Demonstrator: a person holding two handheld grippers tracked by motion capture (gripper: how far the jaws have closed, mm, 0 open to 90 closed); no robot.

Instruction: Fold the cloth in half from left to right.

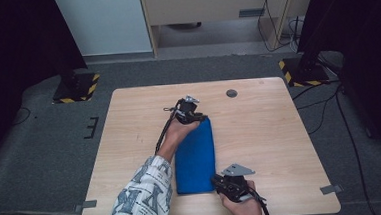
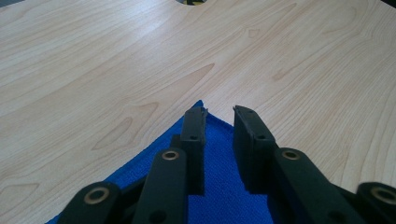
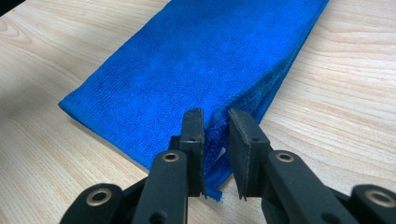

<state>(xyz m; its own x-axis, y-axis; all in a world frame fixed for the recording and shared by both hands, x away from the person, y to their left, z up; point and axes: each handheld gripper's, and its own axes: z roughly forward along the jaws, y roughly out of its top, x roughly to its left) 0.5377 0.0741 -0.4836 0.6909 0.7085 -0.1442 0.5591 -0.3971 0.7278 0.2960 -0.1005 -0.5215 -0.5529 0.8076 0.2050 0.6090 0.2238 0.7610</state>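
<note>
The folded blue microfiber cloth point(image 1: 195, 157) is lying soft, light and floppy; corners look like the best holds. The left gripper point(image 2: 219, 112) and right gripper point(image 3: 215, 114) are standing slightly parted over opposite corners, seemingly gripping nothing.

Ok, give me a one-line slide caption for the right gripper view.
Right gripper with jaws slightly parted astride the near corner of a folded blue cloth lying flat on the wooden table.
</note>
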